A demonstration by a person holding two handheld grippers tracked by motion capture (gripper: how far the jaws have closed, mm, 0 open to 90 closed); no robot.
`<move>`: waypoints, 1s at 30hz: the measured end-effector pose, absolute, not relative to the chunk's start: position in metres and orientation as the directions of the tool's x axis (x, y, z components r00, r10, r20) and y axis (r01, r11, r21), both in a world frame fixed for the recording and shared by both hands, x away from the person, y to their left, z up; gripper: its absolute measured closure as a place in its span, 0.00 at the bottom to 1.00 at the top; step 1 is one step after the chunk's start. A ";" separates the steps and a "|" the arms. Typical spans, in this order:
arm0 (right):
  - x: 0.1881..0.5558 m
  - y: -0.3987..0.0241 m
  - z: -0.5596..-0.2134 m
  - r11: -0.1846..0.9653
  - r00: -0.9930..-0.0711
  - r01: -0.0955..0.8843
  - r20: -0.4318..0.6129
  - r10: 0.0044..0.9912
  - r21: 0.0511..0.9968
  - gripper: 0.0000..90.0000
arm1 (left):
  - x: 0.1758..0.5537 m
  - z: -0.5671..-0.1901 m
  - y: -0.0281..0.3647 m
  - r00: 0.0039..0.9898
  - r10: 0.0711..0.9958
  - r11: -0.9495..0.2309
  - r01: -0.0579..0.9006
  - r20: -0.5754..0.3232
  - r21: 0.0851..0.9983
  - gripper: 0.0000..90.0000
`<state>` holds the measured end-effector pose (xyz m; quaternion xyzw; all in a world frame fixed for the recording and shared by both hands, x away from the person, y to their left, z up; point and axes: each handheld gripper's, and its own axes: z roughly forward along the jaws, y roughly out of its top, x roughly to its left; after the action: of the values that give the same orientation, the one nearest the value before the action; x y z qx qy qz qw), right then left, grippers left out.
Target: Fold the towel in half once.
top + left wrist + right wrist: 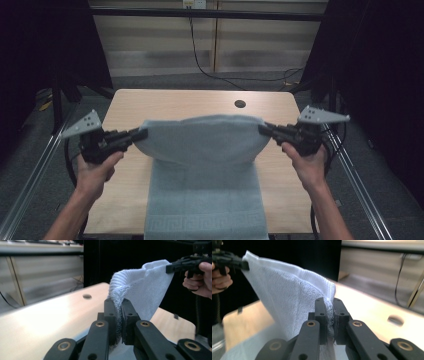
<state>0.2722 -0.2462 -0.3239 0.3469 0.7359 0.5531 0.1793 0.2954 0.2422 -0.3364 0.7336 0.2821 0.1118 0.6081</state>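
Pale blue towel (202,150): far edge lifted above the wooden tabletop (175,102), corners clamped in the closed left gripper (141,134) and closed right gripper (264,129), near half lying on the tabletop.

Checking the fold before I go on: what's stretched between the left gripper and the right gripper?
In the high view, the lifted far edge of the pale blue towel spans from the left gripper to the right gripper, both clamped on its corners.

No readable text, labels, brands or numbers anywhere, woven key-pattern border on the towel (200,165) carries no lettering
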 end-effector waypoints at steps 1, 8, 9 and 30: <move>0.272 -0.246 -0.324 0.147 -0.695 0.312 0.120 0.709 0.938 0.94 | 0.290 -0.345 0.242 0.817 0.541 -0.101 0.297 -0.198 0.950 0.95; 0.236 -0.244 -0.389 0.166 -0.700 0.423 0.205 0.684 0.891 0.94 | 0.261 -0.397 0.243 0.808 0.528 -0.127 0.379 -0.260 0.917 0.94; 0.236 -0.244 -0.389 0.166 -0.700 0.423 0.205 0.684 0.891 0.94 | 0.258 -0.404 0.243 0.811 0.521 -0.136 0.388 -0.267 0.912 0.94; 0.148 -0.238 -0.469 0.268 -0.733 0.571 0.335 0.592 0.776 0.66 | 0.186 -0.468 0.270 0.853 0.369 -0.255 0.476 -0.370 0.842 0.79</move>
<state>0.1476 -0.2384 -0.4686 0.3651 0.7962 0.4823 0.0109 0.1861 0.2696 -0.4676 0.7906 0.2670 -0.0489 0.5489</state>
